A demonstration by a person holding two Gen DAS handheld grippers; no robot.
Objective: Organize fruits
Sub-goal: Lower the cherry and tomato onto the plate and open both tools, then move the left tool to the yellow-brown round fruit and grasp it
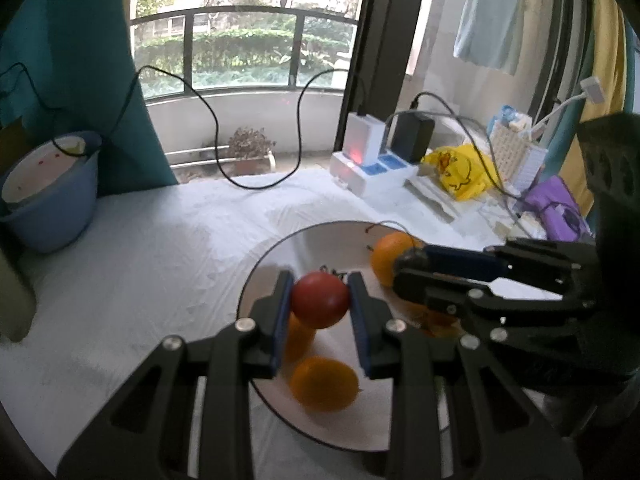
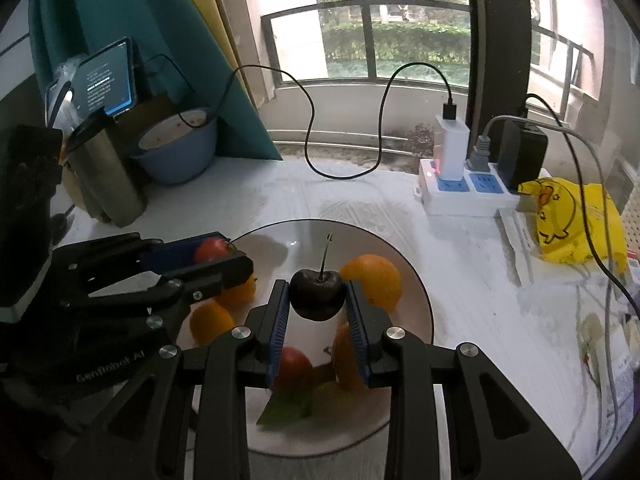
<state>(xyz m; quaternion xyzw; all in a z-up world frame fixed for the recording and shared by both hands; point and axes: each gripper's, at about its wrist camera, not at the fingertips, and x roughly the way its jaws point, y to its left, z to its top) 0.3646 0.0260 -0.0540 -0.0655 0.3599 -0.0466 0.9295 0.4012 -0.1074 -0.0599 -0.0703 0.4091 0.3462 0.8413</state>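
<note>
Your left hand-held gripper (image 1: 320, 300) clamps round red tomato (image 1: 319, 300), right hand-held gripper (image 2: 317, 298) dark stemmed cherry (image 2: 317, 295); both above round grey plate (image 2: 416, 296), likely for sorting

Daylit window (image 1: 248, 40) with railing, teal curtain (image 1: 80, 60), white-covered table (image 1: 140, 260).

Red tomato (image 1: 319, 299), dark cherry (image 2: 317, 295), orange citrus (image 2: 374, 280), yellow duck-print bag (image 2: 568, 220)
</note>
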